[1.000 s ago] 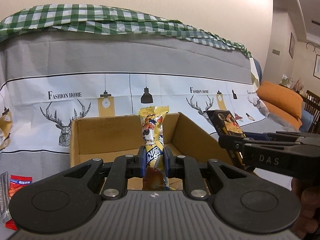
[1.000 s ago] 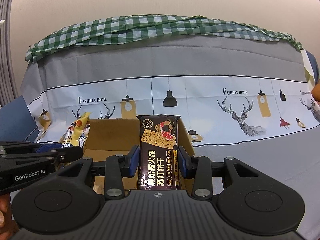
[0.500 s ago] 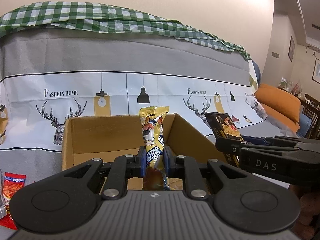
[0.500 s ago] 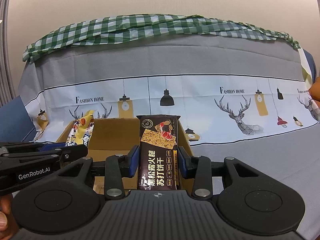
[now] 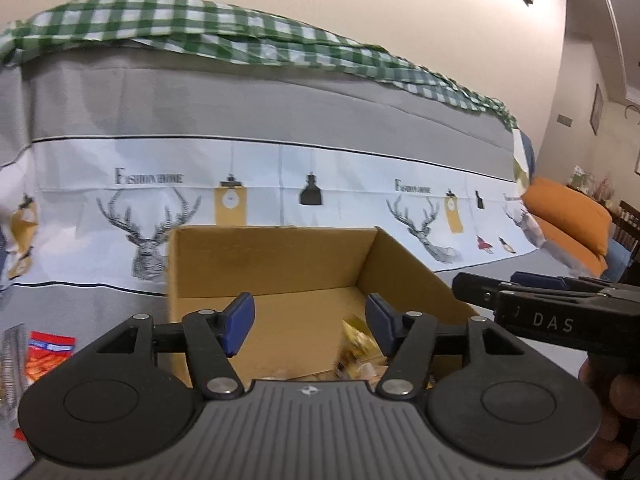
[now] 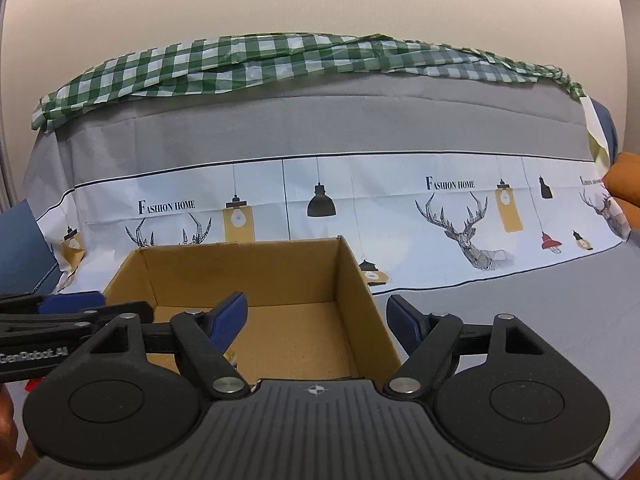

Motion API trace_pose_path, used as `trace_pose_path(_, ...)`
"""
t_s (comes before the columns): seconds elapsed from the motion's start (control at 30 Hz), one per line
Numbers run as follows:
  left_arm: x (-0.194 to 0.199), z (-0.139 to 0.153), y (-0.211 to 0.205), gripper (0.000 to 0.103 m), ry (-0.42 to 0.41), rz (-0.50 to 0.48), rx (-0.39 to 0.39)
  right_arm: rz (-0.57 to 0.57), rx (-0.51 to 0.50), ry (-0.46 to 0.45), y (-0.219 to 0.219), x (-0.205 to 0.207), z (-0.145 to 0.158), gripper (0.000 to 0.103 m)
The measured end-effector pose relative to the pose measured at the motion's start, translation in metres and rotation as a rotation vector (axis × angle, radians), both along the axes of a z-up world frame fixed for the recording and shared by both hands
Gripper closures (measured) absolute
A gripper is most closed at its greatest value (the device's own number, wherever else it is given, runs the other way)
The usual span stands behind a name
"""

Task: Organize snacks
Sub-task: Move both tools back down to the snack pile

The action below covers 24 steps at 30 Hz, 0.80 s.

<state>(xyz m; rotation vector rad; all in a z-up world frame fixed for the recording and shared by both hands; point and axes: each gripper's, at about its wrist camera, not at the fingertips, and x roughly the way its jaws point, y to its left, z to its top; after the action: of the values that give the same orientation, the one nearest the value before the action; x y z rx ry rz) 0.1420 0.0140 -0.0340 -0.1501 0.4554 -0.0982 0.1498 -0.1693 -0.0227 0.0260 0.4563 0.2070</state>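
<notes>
Hovering over the near edge of the cardboard box (image 5: 276, 264), the left gripper (image 5: 310, 320) is level and points straight ahead, its two blue-padded fingers (image 5: 239, 322) spread wide with nothing between them. In the left wrist view, at 9 o'clock of the box, one red snack packet (image 5: 46, 356) with a glossy printed face lies flat on the grey cloth, and a silvery ridged wrapper edge (image 5: 12, 356) shows just beside it at the frame border. The box is plain brown corrugated card, square-cornered and open-topped, with four upright walls. Inside it, toward 5 o'clock of the floor, a yellow crinkled snack bag (image 5: 358, 346) lies blurred, just below the left gripper's right finger; its print cannot be read.

Coming in from 3 o'clock in the same view, the right gripper (image 6: 318, 318) is seen side-on as a black bar lettered DAS, held by a hand (image 5: 608, 412) at the lower corner. Its own camera shows it level too, with both blue pads parted wide and holding nothing; one pad sits over the box interior, the other outside the box's right wall. Behind the box hangs one grey and white cloth (image 6: 400, 208) printed with deer heads and lamps, with a green checked cloth (image 6: 248, 60) rumpled along its top.
</notes>
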Motion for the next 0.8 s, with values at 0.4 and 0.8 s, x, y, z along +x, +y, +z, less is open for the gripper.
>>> trace_pose_path(0.4, -0.045, 0.023, 0.055, 0.036, 0.011, 0.074, 0.117, 0.016, 0.036, 0.003, 0.032, -0.017, 0.002, 0.03)
trace_pose_path(0.8, -0.07, -0.007, 0.184, 0.098, 0.201, 0.336, 0.014, 0.23, 0.118, -0.021, 0.099, -0.045, 0.008, 0.066)
